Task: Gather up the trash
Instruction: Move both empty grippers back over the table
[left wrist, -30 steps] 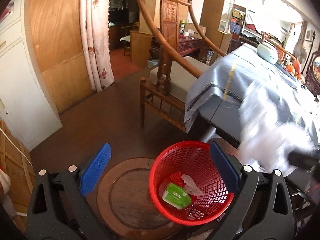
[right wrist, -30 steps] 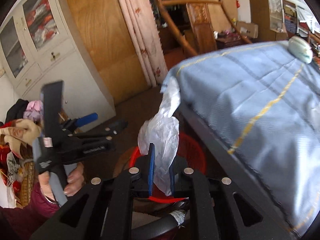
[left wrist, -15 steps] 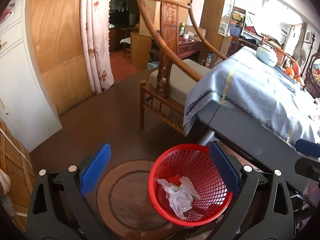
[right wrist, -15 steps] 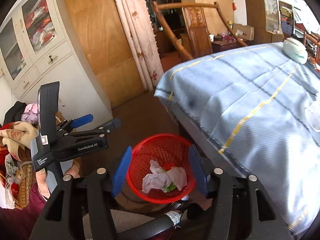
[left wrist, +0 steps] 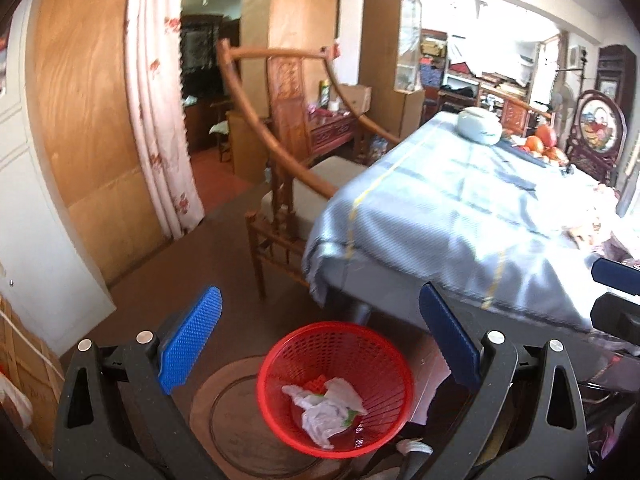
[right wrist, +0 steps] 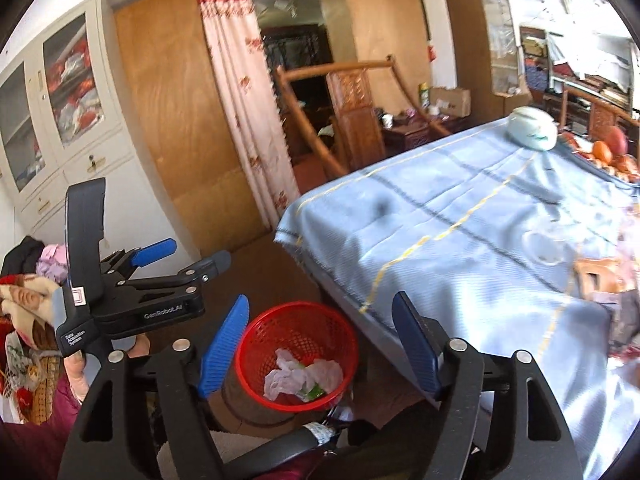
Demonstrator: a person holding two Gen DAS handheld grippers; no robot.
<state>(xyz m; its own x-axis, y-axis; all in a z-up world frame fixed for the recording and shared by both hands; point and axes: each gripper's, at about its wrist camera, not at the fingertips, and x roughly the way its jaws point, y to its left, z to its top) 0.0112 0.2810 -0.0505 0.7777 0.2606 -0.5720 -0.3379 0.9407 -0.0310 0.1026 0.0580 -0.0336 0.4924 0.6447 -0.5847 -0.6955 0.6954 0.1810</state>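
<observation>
**One red basket, two empty grippers**

One round red plastic mesh basket stands on the floor beside the corner of one table draped in a blue-grey cloth with yellow stripes. Inside it lies one crumpled white plastic bag, with a scrap of green showing under the folds; what that scrap belongs to is hard to make out, as is a small red-orange patch behind it.

There are two grippers. The left gripper has its blue-padded jaws spread wide with nothing between them, the basket showing through the gap. The right gripper likewise stands wide and holds nothing.

One carved wooden armchair with a curved rail is pushed against the table's far side. On the cloth sits one pale green ceramic lidded pot. Fruit and other small items near the right edge are blurred and overexposed, so their count cannot be told.
</observation>
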